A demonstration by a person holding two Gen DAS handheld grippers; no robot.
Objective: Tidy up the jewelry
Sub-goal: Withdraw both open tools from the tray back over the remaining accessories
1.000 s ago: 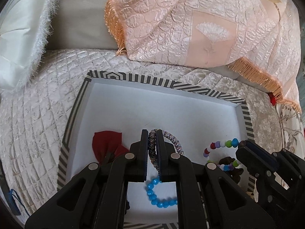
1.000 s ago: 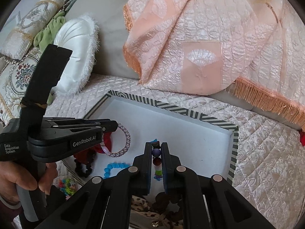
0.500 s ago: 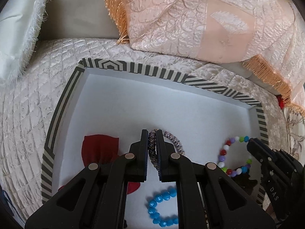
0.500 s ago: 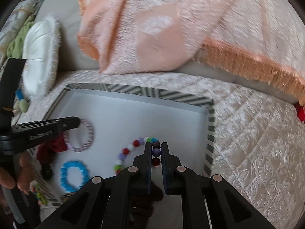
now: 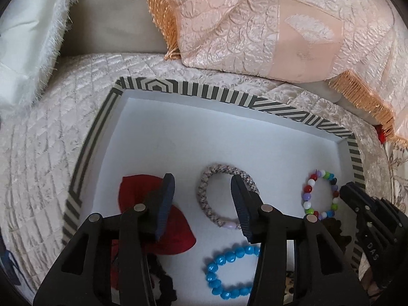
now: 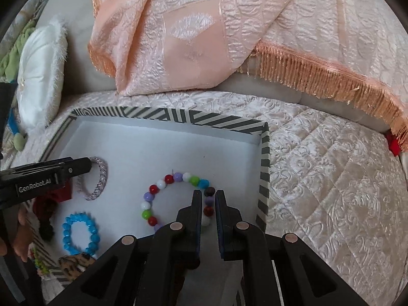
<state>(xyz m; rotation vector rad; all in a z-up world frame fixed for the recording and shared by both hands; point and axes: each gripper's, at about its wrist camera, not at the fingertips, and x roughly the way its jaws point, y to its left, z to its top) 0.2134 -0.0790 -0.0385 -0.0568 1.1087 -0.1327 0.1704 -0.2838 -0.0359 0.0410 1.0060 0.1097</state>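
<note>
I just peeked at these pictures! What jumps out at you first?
The colourful bead bracelet near the right wall of the striped box, with the right gripper around one side of it. Beside it lie a bright blue bracelet and a braided one between the open left gripper fingers.

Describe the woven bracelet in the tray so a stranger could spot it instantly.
Find the white tray with the striped rim on the quilted bed. On its floor, between the open fingers of the left gripper, lies the woven bracelet. Unlike the blue beaded bracelet nearer the camera and the multicoloured beaded bracelet to its right, it is a braided pinkish-grey cord ring.
</note>
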